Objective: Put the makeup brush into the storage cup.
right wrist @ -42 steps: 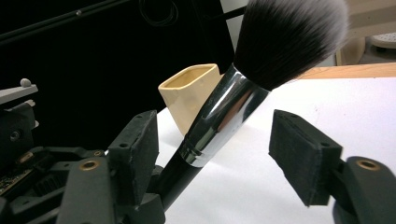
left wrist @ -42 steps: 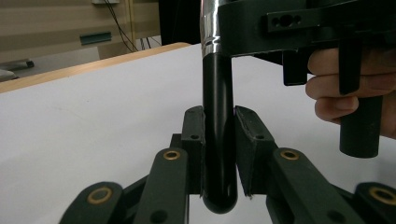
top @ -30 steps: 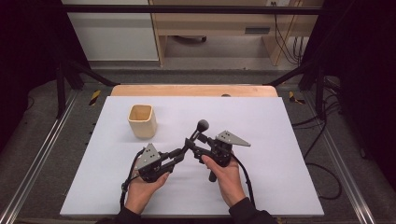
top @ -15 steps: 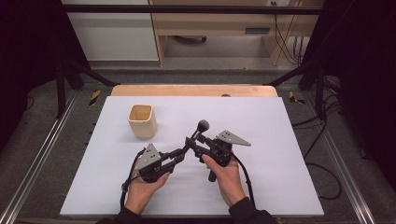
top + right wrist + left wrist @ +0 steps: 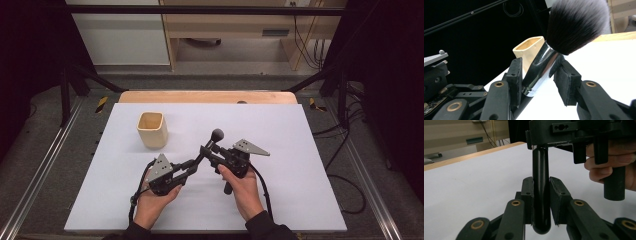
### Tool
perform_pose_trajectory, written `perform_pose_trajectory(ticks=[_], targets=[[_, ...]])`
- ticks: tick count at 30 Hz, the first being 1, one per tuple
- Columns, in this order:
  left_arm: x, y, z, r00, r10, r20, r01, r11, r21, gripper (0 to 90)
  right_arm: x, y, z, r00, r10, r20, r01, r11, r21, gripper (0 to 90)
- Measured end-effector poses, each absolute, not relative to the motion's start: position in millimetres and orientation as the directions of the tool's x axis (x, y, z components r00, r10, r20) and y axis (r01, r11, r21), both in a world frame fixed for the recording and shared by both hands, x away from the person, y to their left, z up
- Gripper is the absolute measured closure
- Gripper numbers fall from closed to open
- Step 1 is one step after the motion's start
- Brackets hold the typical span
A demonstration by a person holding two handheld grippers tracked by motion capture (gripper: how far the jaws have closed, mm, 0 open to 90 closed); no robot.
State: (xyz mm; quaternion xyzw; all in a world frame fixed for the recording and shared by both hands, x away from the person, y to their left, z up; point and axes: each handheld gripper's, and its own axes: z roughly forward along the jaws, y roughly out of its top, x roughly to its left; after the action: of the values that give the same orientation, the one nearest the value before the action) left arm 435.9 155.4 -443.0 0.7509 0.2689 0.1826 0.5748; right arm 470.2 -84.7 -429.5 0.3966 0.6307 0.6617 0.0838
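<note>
Above the near half of the white tabletop (image 5: pixel 310 165), between its middle and its near edge, a makeup brush (image 5: pixel 206 150) is held in the air between the two grippers, its long axis slanting from low on the person's left to high on the right, bristle head uppermost and toward the far edge. Toward the far left corner a cream holder (image 5: pixel 152 129) stands upright and looks empty; it lies just beyond the left gripper, so that hand is the nearer one. Pinched firmly by the left gripper (image 5: pixel 541 192) is the black handle end. Around the chrome ferrule (image 5: pixel 541 67) the right gripper (image 5: pixel 540 77) has just been closing; one of its fingers (image 5: pixel 515 75) is touching the metal, the other is judged a little short of it, so the grip cannot yet be called firm
</note>
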Motion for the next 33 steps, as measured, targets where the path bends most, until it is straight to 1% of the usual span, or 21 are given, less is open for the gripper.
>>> perform_pose_trajectory(ticks=[6, 11, 16, 20, 23, 24, 25, 28, 30, 33], targets=[[437, 155, -445, 0.792, 0.610, -0.025, 0.195, -0.213, 0.957, 74.5, 470, -85, -430, -0.686, 0.600, 0.412, 0.388, -0.177, 0.904, 62.8], [437, 154, -446, 0.793, 0.608, -0.025, 0.197, -0.218, 0.956, 74.6, 469, -84, -429, -0.692, 0.578, 0.432, 0.406, -0.183, 0.895, 66.5], [437, 152, -448, 0.795, 0.607, -0.018, 0.195, -0.227, 0.954, 74.5, 467, -82, -428, -0.717, 0.561, 0.413, 0.391, -0.167, 0.905, 69.9], [437, 152, -448, 0.798, 0.602, -0.025, 0.198, -0.223, 0.955, 74.5, 465, -81, -425, -0.725, 0.562, 0.398, 0.382, -0.153, 0.911, 70.4], [436, 151, -447, 0.797, 0.604, -0.022, 0.195, -0.223, 0.955, 74.2, 464, -80, -422, -0.734, 0.572, 0.366, 0.363, -0.126, 0.923, 70.4], [437, 150, -447, 0.795, 0.606, -0.024, 0.199, -0.223, 0.954, 72.8, 463, -79, -420, -0.737, 0.578, 0.350, 0.352, -0.114, 0.929, 70.4], [437, 150, -447, 0.794, 0.607, -0.024, 0.200, -0.224, 0.954, 67.7, 462, -79, -416, -0.742, 0.597, 0.305, 0.323, -0.080, 0.943, 70.4], [437, 149, -448, 0.788, 0.616, -0.017, 0.195, -0.224, 0.955, 60.3, 461, -77, -408, -0.743, 0.628, 0.229, 0.273, -0.027, 0.962, 70.4], [438, 149, -449, 0.781, 0.624, -0.012, 0.194, -0.225, 0.955, 53.0, 461, -75, -404, -0.741, 0.650, 0.171, 0.243, 0.021, 0.970, 70.4], [438, 149, -449, 0.776, 0.630, -0.003, 0.185, -0.223, 0.957, 48.9, 460, -71, -400, -0.743, 0.660, 0.111, 0.215, 0.078, 0.973, 70.4]])
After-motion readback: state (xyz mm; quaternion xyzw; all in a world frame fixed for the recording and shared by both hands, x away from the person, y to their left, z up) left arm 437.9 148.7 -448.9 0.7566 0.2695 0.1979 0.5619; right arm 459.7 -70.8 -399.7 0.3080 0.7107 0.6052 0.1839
